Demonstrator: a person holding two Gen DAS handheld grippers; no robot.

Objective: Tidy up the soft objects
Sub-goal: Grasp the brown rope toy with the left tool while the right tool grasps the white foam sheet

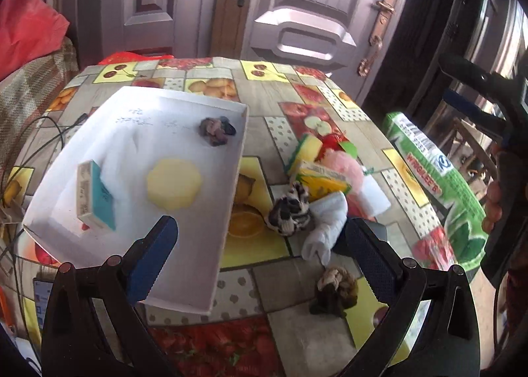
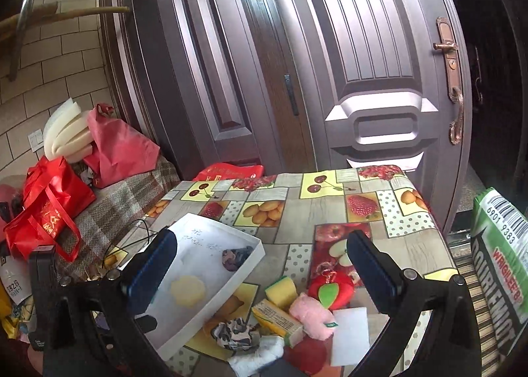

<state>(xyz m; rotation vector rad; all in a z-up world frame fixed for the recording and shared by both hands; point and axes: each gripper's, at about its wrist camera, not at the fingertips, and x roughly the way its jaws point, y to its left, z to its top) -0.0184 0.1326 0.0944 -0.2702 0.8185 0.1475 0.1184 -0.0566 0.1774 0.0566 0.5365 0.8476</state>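
A white tray [image 1: 231,198] on the fruit-print table holds a round yellow sponge [image 1: 174,184], a dark scrunchie [image 1: 216,131] and a teal-edged sponge block [image 1: 94,200]. To its right lies a pile: a black-and-white scrunchie [image 1: 290,212], a white cloth [image 1: 326,225], a yellow box [image 1: 321,179], a pink plush [image 1: 340,162], a yellow-green sponge [image 1: 305,149] and a brown scrunchie [image 1: 336,291]. My left gripper [image 1: 260,261] is open and empty above the tray's near right edge. My right gripper [image 2: 260,274] is open and empty, held above the pile [image 2: 280,314].
A large green Wrigley's box [image 1: 439,185] stands at the table's right edge and also shows in the right wrist view [image 2: 501,271]. A closed door [image 2: 330,80] is behind the table. Red bags [image 2: 49,212] sit on a bench at left. Cables [image 1: 39,132] lie left of the tray.
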